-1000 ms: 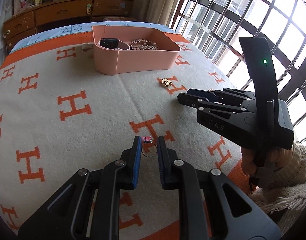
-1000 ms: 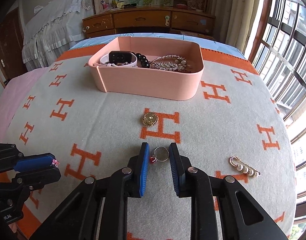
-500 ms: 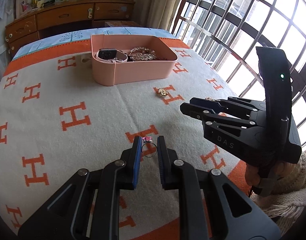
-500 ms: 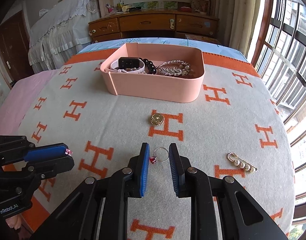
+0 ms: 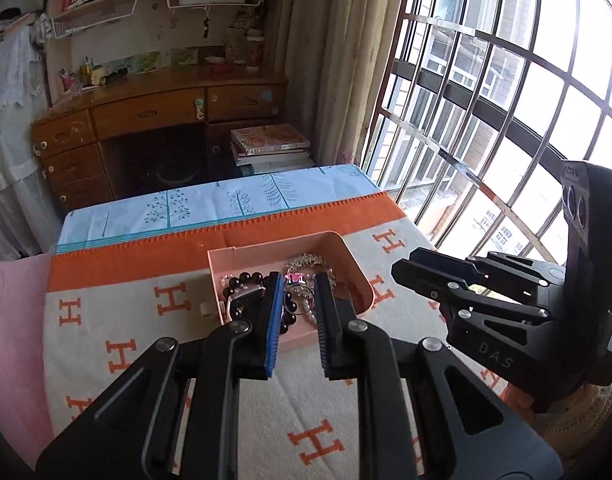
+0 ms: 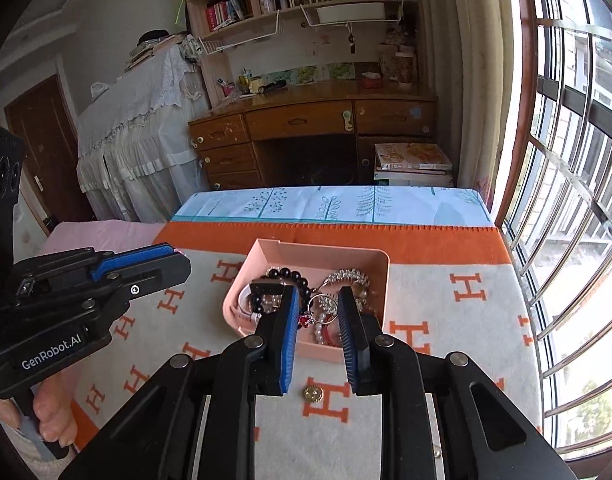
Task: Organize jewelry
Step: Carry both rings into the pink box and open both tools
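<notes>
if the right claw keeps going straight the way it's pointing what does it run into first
Most likely the pink tray and the jewelry piled in it, straight ahead of the right claw, which holds a red-stone ring. Depth is unclear; it may already be over the tray.

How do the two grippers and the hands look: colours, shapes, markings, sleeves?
Both are black jointed frames with ribbed blue pads. The left gripper is marked "GenRobot.AI"; the right gripper is marked "DAS" and shows a green light. Bare fingers hold the left handle; a cream knitted sleeve shows at right.
</notes>
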{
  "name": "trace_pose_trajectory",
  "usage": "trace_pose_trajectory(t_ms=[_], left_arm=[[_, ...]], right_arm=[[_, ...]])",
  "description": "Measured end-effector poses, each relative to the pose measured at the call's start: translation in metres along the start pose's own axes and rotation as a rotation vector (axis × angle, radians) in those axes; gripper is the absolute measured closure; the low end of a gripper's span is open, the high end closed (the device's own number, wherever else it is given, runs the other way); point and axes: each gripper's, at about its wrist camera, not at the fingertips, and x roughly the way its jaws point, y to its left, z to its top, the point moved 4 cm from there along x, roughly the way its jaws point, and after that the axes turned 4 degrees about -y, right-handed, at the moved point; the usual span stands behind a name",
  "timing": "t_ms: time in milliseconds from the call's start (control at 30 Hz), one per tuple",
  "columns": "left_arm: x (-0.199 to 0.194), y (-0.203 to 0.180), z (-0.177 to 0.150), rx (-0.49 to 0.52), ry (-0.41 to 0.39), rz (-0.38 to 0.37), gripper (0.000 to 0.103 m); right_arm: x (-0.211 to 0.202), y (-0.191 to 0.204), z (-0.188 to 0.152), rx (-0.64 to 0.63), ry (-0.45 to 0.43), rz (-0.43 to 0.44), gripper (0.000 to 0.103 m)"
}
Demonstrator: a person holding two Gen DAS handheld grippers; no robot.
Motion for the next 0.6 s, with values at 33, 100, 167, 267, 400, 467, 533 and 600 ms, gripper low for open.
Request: trace_pose_trajectory(t_ms=[33,100,167,267,400,467,533,600], left_arm=[[0.008,0.002,0.007,-0.008,0.003,0.002,0.090],[0.027,0.004,0.015,-0.025,0.019,0.002,0.090],[0.050,0.005,0.017,-0.037,0.047,0.002,0.090],[0.082,0.006,0.011,-0.056,0.107,-0.013,0.089],[0.112,0.014,-0.007,-0.134,0.224,-0.046,0.069],[0.116,0.019,-0.012,-0.162,0.234,-0.044,0.058],[0.114,0.024,-0.016,-0.177,0.227,-0.048,0.055],[0.110,0.027,-0.016,-0.191,0.217,-0.046,0.054]], right_arm=[[0.006,-0.004,0.006,0.015,0.010,0.008,0.083],[0.023,-0.013,0.013,0.055,0.047,0.033,0.083],[0.043,-0.021,0.015,0.082,0.091,0.043,0.083],[0.074,-0.029,0.008,0.091,0.157,0.033,0.083],[0.095,-0.034,-0.010,0.114,0.199,0.050,0.069],[0.094,-0.035,-0.012,0.102,0.180,0.037,0.066],[0.091,-0.035,-0.015,0.087,0.165,0.036,0.066],[0.083,-0.036,-0.016,0.076,0.141,0.033,0.066]])
